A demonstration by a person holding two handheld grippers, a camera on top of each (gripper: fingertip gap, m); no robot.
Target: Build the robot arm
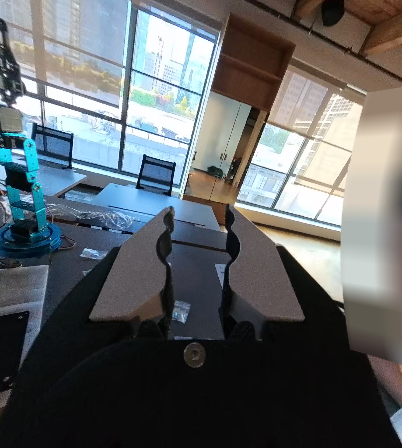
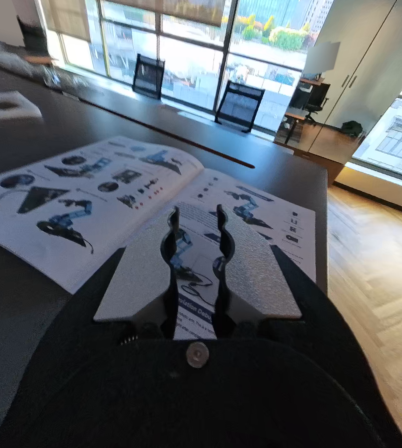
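My left gripper (image 1: 199, 213) is open and empty, held above a dark table (image 1: 78, 269). A small clear bag of parts (image 1: 181, 311) lies on the table below its fingers. A small blue metal robot arm (image 1: 25, 194) stands on a round base at the left. My right gripper (image 2: 198, 211) is open and empty, held just above the right page of an open illustrated manual (image 2: 73, 201) that lies flat on the dark table (image 2: 37, 126).
Clear plastic bags (image 1: 98, 215) and wires lie near the blue arm. White foam packaging (image 1: 8, 288) sits at the left. Black chairs (image 2: 240, 106) stand by tall windows. The table's right edge (image 2: 326, 218) drops to a wooden floor. About 60 cm separates my left fingertips from my right.
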